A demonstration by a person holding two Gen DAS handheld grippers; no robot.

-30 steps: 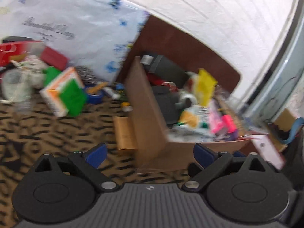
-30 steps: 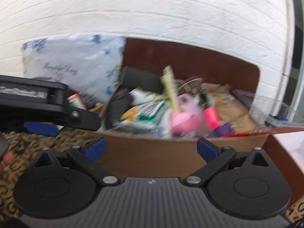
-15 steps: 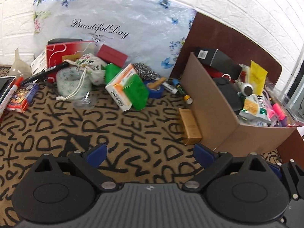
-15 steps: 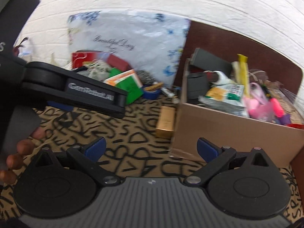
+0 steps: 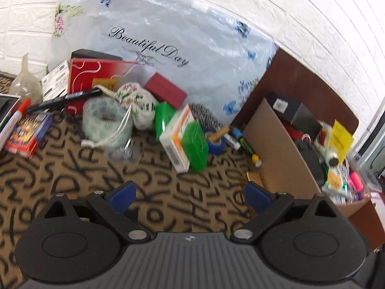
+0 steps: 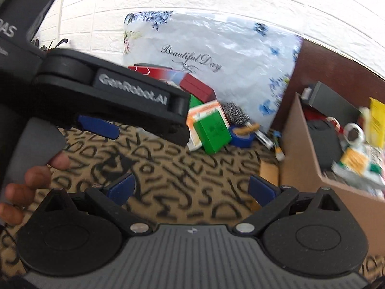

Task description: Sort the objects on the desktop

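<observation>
Nearest the cameras, both tools hang empty over the letter-patterned cloth (image 5: 72,175): the left gripper (image 5: 190,193) has its jaws spread wide with nothing between them, and the right gripper (image 6: 191,189) is likewise wide apart and unloaded. In the right wrist view the left tool shows from the side, held in a hand (image 6: 26,185) at the left edge. Just beyond the right-hand blue pad (image 5: 256,196) of the left gripper lies a small gold box (image 5: 252,179), touching or just beside the wall of the cardboard box (image 5: 276,149). Further out, ahead of the jaws and well apart from them, a white-and-orange carton (image 5: 176,142) leans against a green box (image 5: 195,145), with a blue tape roll (image 5: 216,142), markers (image 5: 243,142) and a clear tape roll (image 5: 107,122) near them. Red boxes (image 5: 96,79), a drawstring pouch (image 5: 139,103) and a card pack (image 5: 28,132) lie to the left rear, before a flowered plastic bag (image 5: 168,43). In my judgement the sort is partly done: the cardboard box already holds many items, yet a good number remain loose on the cloth. Which item is next cannot be told; the green box sits most nearly in line with the left jaws.
</observation>
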